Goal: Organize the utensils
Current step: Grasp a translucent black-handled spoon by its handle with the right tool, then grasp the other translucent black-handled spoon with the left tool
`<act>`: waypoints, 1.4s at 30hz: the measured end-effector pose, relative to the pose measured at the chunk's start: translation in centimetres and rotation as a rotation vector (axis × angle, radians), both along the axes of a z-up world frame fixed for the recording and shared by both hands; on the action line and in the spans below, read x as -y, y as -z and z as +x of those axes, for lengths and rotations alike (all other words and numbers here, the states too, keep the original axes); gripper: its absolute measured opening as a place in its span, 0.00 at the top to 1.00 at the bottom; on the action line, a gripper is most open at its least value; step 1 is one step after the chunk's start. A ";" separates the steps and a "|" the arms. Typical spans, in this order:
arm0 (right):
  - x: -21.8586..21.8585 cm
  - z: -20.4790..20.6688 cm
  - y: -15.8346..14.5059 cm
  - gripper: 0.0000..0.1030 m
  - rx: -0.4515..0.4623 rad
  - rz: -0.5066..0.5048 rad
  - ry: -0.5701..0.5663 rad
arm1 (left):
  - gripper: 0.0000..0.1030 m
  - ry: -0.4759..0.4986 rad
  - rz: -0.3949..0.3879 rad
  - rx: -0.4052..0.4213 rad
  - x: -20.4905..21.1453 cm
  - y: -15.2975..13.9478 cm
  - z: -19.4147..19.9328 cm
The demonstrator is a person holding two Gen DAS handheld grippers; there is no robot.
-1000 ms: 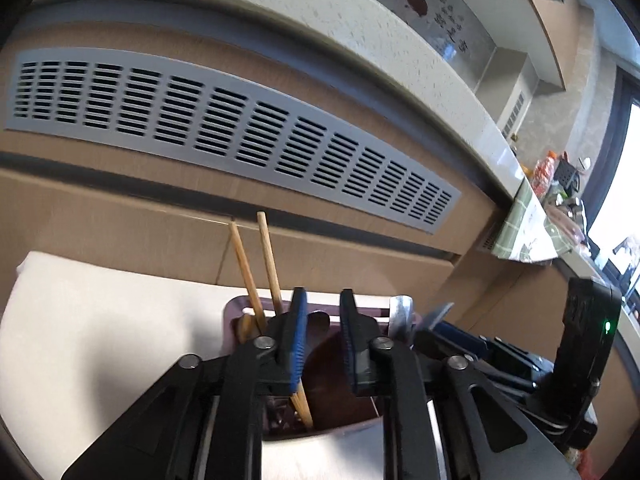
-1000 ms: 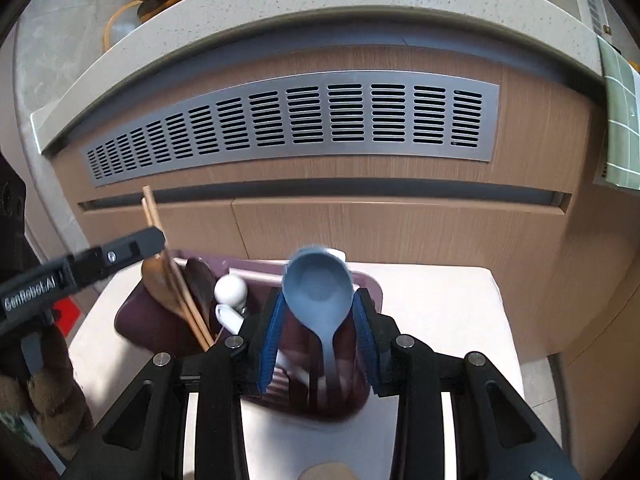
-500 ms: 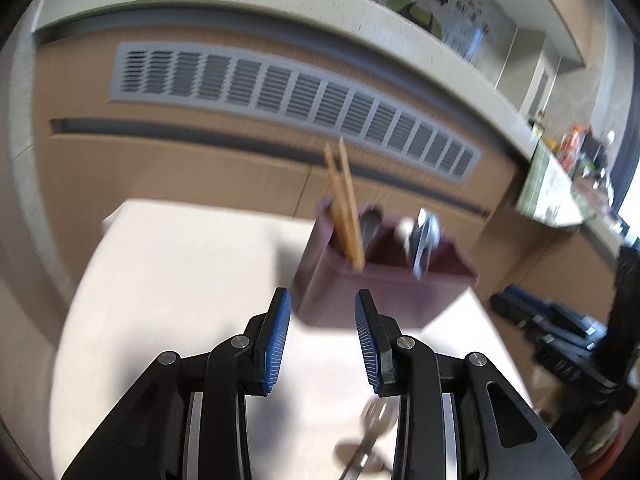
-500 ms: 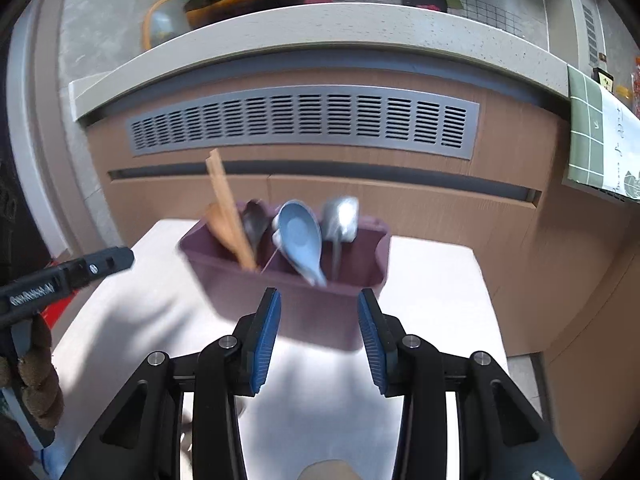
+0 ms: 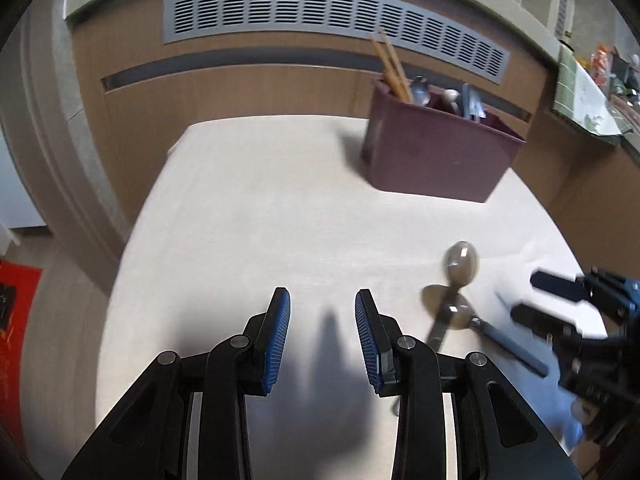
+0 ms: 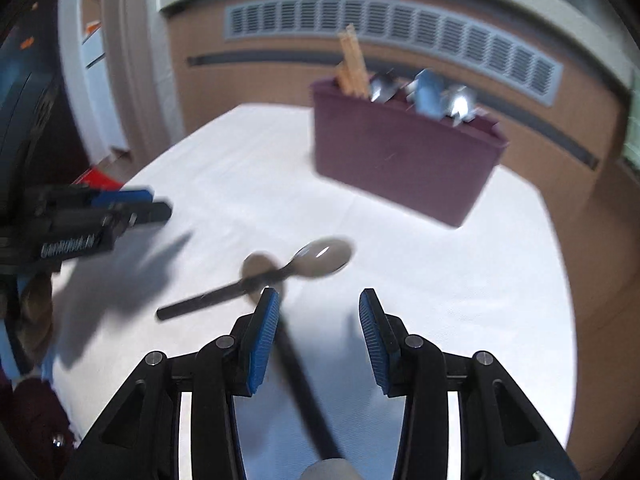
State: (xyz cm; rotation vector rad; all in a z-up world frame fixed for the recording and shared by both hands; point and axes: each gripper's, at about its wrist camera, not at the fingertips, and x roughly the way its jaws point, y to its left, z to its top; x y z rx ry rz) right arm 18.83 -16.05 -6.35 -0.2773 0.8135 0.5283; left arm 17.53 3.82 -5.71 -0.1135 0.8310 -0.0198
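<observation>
A maroon utensil holder (image 5: 436, 156) stands at the far side of the white table (image 5: 256, 216), holding wooden chopsticks (image 5: 390, 66) and several spoons. It also shows in the right wrist view (image 6: 400, 160). Two metal spoons lie crossed on the table: one (image 5: 460, 266) with its bowl toward the holder, one (image 5: 496, 334) with a grey-blue handle. In the right wrist view they show as a spoon (image 6: 320, 258) and a dark handle (image 6: 304, 392) running under my right gripper (image 6: 316, 328). Both grippers are open and empty. My left gripper (image 5: 322, 332) hovers left of the spoons.
A wooden counter front with a grey vent grille (image 5: 328, 20) rises behind the table. The right gripper shows at the right edge of the left wrist view (image 5: 580, 312); the left gripper shows at the left in the right wrist view (image 6: 92, 220). A red mat (image 5: 16, 312) lies on the floor.
Both grippers have pulled back from the holder toward the near side of the table. The blue spoon now stands in the holder. The two loose spoons have come into view.
</observation>
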 end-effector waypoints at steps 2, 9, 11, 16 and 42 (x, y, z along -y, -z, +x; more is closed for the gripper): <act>-0.3 0.1 0.7 0.62 -0.039 0.007 -0.018 | 0.66 -0.014 -0.012 -0.007 -0.5 0.1 0.3; -2.1 0.6 2.6 0.62 -0.103 -0.015 -0.060 | 0.66 -0.008 -0.027 -0.041 -0.6 1.0 0.8; -2.8 1.0 2.9 0.62 -0.102 -0.030 -0.069 | 0.66 -0.003 -0.025 -0.044 -0.5 1.1 0.8; -3.9 1.8 3.4 0.62 -0.090 -0.057 -0.062 | 0.66 0.006 -0.024 -0.038 -0.5 0.8 0.6; 2.2 6.1 3.5 0.61 -0.118 -0.011 0.175 | 0.66 0.120 0.033 -0.071 3.5 1.0 1.0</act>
